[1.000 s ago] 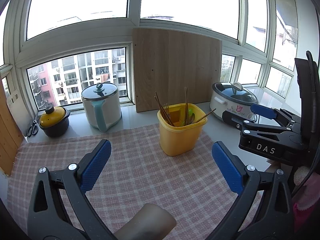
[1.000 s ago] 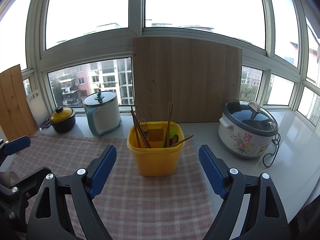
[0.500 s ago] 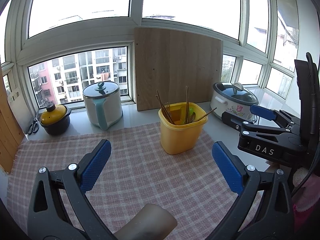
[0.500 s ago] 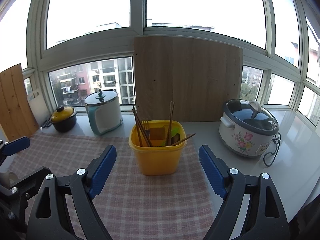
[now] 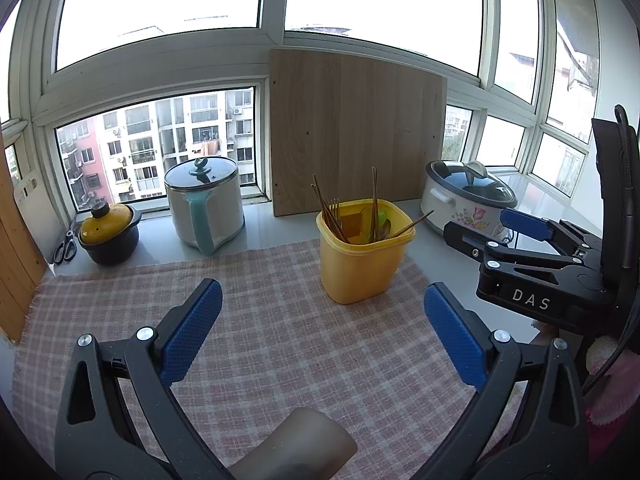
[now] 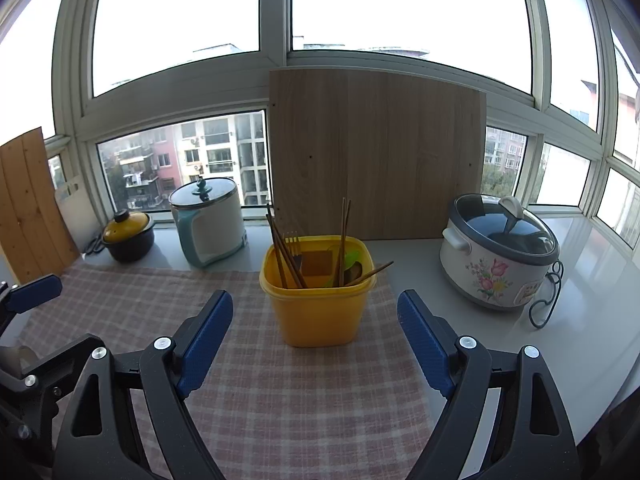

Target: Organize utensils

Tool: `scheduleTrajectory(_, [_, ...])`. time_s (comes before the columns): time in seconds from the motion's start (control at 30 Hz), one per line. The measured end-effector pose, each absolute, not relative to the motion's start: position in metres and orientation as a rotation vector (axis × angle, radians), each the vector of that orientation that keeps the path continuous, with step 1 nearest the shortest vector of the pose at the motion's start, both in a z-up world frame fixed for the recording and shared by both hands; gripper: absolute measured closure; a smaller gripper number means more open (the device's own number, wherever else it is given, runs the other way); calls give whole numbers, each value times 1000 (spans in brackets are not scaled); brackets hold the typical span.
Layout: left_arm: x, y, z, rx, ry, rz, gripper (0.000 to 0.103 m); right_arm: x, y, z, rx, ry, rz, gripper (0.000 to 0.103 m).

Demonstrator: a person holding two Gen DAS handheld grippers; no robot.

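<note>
A yellow plastic bin (image 5: 362, 262) (image 6: 318, 308) stands on a pink checked cloth (image 5: 280, 328) (image 6: 280, 400). It holds wooden chopsticks (image 5: 330, 216) (image 6: 285, 254), a fork, a spoon and a green utensil, all upright or leaning. My left gripper (image 5: 320, 328) is open and empty, in front and to the left of the bin. My right gripper (image 6: 316, 332) is open and empty, just in front of the bin. The right gripper also shows at the right of the left wrist view (image 5: 532, 256).
On the sill behind stand a white kettle pot with glass lid (image 5: 204, 204) (image 6: 208, 220), a small yellow-lidded pot (image 5: 108, 232) (image 6: 128, 236), scissors (image 5: 66, 246), a floral rice cooker (image 5: 468, 200) (image 6: 500, 256) and a leaning wooden board (image 5: 356, 132) (image 6: 376, 156).
Both views have shifted very slightly; the bin sits a touch further right in each. Both grippers stay open and empty.
</note>
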State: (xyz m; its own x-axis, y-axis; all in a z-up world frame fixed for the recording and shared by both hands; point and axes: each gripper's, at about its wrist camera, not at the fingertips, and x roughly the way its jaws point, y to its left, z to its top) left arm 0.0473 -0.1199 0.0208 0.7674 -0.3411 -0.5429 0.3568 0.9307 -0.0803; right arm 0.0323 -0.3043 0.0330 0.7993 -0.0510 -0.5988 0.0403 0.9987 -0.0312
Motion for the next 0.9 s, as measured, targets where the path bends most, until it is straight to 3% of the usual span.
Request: scheduleTrajectory(0.9, [61,-112,11,26,595,-307,0,40,-300,21,-15,686,-53,19])
